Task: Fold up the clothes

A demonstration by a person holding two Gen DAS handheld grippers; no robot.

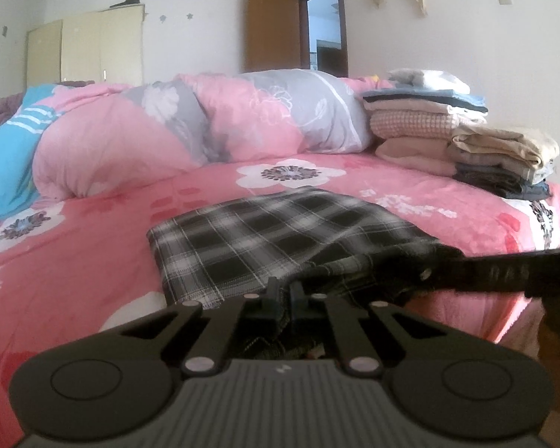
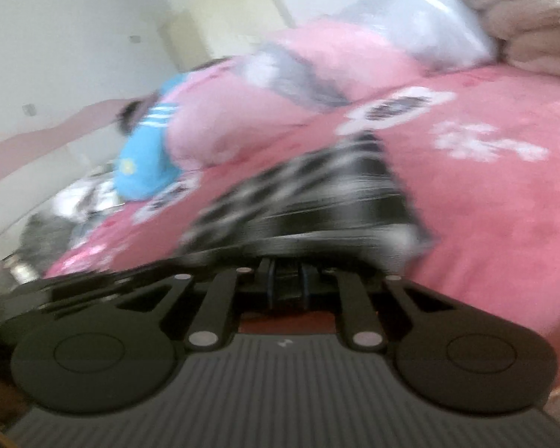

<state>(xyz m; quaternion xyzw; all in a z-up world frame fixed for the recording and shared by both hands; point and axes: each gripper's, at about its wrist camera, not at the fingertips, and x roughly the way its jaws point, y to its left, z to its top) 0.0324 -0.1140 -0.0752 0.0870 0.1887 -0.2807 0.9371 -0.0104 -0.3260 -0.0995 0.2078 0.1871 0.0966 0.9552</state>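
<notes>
both tongs on the plaid shirt, near bed edge

left gripper [image 1: 284, 298] pressed together, pinching the near hem of the black-and-white plaid shirt [image 1: 265, 239]. shirt lying flat on the pink floral bedsheet [image 1: 93, 246], straight ahead of the left fingers. right gripper [image 2: 287, 280] nearly closed on the same plaid cloth [image 2: 317, 194]; frame blurred, but fabric sits between the pads. rolled pink-grey duvet [image 1: 212, 123] beyond the shirt. stack of folded clothes [image 1: 448, 127] ahead-right of left gripper.
</notes>
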